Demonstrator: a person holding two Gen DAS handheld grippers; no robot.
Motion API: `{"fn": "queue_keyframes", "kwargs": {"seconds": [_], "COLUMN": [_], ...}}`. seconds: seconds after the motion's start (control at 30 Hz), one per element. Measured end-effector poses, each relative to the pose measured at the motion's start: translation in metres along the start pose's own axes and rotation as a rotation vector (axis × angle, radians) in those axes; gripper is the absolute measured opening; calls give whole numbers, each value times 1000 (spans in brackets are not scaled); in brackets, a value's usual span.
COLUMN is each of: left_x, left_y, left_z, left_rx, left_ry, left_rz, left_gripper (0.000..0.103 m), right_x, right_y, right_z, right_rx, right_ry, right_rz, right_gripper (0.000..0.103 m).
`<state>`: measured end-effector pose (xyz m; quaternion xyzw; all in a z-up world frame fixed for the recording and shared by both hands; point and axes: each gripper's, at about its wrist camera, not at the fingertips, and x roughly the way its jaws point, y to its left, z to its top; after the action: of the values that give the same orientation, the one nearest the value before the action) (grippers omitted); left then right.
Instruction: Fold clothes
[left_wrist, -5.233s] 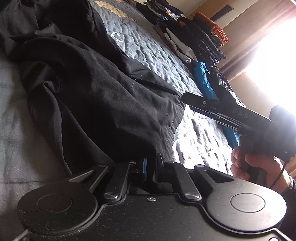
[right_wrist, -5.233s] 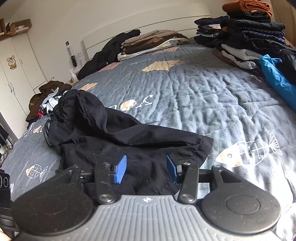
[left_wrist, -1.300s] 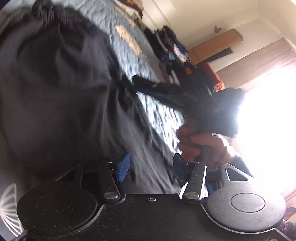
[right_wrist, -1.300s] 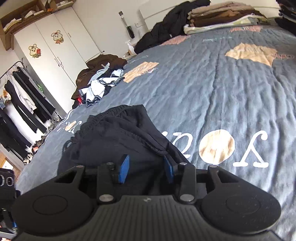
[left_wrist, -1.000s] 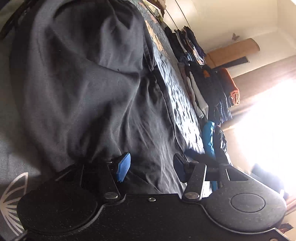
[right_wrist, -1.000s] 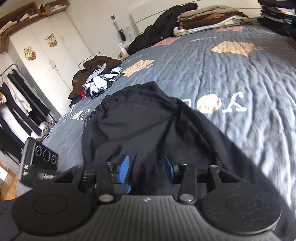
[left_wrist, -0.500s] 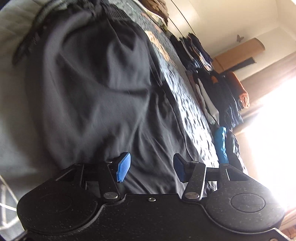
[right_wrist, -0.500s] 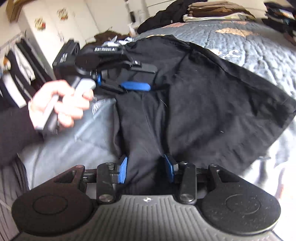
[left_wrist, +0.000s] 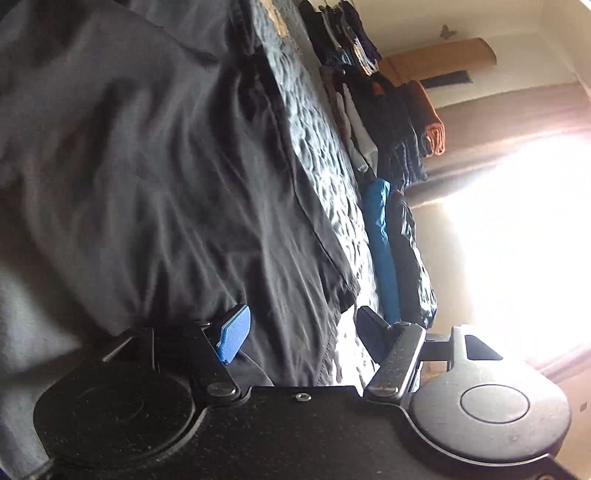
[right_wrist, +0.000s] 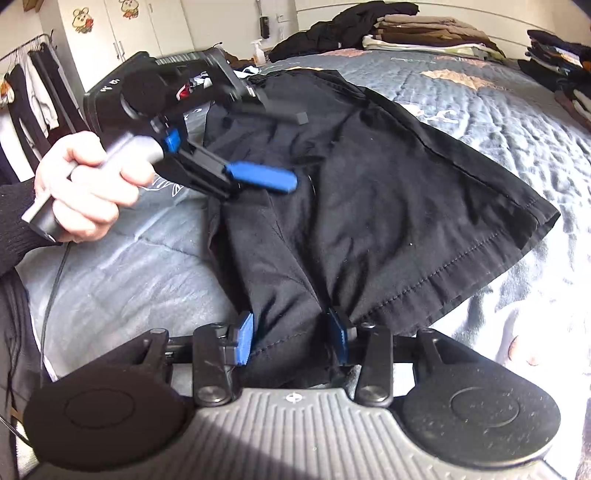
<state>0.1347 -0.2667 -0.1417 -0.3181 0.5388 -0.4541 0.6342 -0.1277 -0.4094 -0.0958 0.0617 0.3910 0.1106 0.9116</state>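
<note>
The right tool (right_wrist: 291, 341) is clamped on a bunched hem of the black shorts (right_wrist: 369, 192), which lie spread on the bed (right_wrist: 498, 99). The left tool (right_wrist: 280, 147), its jaws just widened, hovers open over the cloth, gripping nothing. This looks like mid-fold; next it likely needs a matching edge pinched.

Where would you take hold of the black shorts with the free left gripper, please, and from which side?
I would probably grip the stitched hem corner of the black shorts at their right end, coming in low from the open quilt beyond it. That edge lies flat, doubled and exposed. The right gripper already pinches the near hem, while the left gripper hovers open above the middle.
</note>
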Motion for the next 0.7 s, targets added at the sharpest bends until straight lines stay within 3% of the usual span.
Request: {"fn": "queue_keyframes", "kwargs": {"seconds": [0.13, 0.2, 0.33, 0.4, 0.43, 0.5, 0.57, 0.7], "left_x": [-43, -67, -107, -112, -114, -111, -100, -66], "left_y": [25, 42, 56, 50, 47, 25, -2, -42], "left_z": [26, 37, 45, 46, 46, 45, 37, 5], "left_rx": [-51, -113, -172, -191, -202, -155, -83, 32], "left_ry": [-244, -362, -525, -513, -502, -457, -387, -267], "left_rz": [104, 118, 172, 152, 138, 67, -23, -103], "left_gripper": [54, 52, 50, 52, 59, 68, 69, 76], "right_x": [0, 0, 0, 0, -1, -4, -10, -28], "right_y": [-3, -2, -1, -1, -1, -1, -1, 6], "right_z": [0, 0, 1, 1, 2, 3, 6, 10], "right_rx": [16, 7, -7, -8, -7, 4, 20, 27], "right_ry": [0, 4, 8, 9, 9, 8, 3, -37], "right_rz": [10, 9, 6, 6, 7, 11, 22, 40], "right_gripper": [42, 42, 42, 42, 42, 42, 42, 42]}}
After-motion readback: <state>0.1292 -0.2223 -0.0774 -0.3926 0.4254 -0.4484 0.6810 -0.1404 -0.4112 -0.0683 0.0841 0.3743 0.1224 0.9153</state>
